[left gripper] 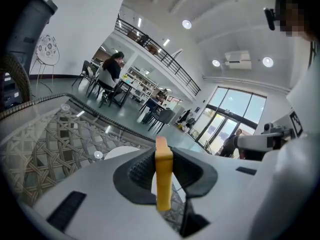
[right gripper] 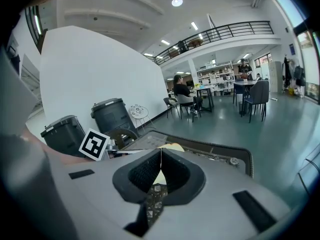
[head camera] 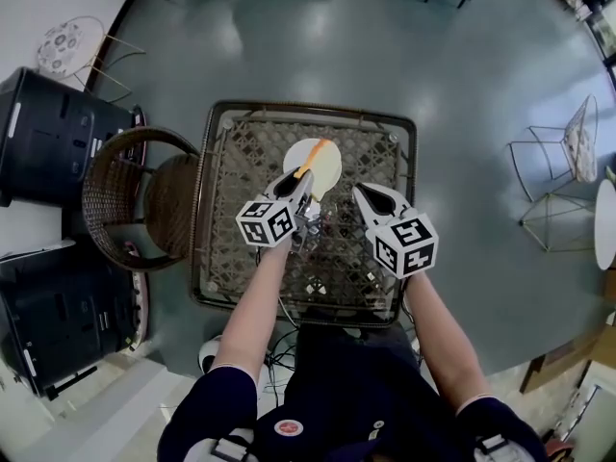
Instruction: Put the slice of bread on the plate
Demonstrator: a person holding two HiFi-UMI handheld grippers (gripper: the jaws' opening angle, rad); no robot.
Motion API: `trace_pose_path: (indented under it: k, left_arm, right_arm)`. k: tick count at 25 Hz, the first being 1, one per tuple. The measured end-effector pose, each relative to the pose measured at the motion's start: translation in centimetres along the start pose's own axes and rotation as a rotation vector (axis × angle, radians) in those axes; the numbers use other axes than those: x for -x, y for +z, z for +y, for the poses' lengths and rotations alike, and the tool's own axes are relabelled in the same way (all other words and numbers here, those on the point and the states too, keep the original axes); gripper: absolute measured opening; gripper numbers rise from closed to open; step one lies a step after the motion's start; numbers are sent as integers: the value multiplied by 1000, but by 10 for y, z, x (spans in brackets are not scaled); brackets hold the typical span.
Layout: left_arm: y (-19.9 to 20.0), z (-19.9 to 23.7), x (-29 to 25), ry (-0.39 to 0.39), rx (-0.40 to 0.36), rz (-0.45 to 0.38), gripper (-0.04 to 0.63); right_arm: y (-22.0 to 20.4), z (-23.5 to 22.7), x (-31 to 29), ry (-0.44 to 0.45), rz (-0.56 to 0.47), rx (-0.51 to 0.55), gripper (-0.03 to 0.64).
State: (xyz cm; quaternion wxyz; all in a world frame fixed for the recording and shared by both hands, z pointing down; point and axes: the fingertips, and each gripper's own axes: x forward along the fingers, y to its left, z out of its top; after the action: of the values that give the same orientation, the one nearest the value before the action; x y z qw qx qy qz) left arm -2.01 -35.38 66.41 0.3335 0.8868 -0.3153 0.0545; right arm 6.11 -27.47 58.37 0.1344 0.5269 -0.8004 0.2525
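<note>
The slice of bread [left gripper: 163,184] stands on edge, yellow-orange, clamped between the pads of my left gripper [left gripper: 163,159]. From the head view the bread [head camera: 312,159] hangs over the white plate [head camera: 330,169], which lies on the far middle of the glass-topped wicker table [head camera: 241,162]; the frames do not show whether it touches the plate. My left gripper [head camera: 304,179] reaches over the plate's near edge. To its right my right gripper [head camera: 364,194] hovers, its jaws shut together with nothing between them [right gripper: 161,166]. Beyond those jaws the plate [right gripper: 172,147] shows.
A round wicker chair [head camera: 144,195] stands against the table's left side. Two black bins [head camera: 58,142] [head camera: 58,316] are farther left. A wire chair [head camera: 568,162] stands at the right on the grey floor. People sit at distant tables [left gripper: 107,76].
</note>
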Motion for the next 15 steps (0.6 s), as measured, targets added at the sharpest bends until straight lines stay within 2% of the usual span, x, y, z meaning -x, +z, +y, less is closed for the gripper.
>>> trace_pose_path:
  k: [15]
  left_arm:
    - [-12,45,-3,119,-21,17,94]
  right_arm:
    - [-5,3,-16,26,23,-6,6]
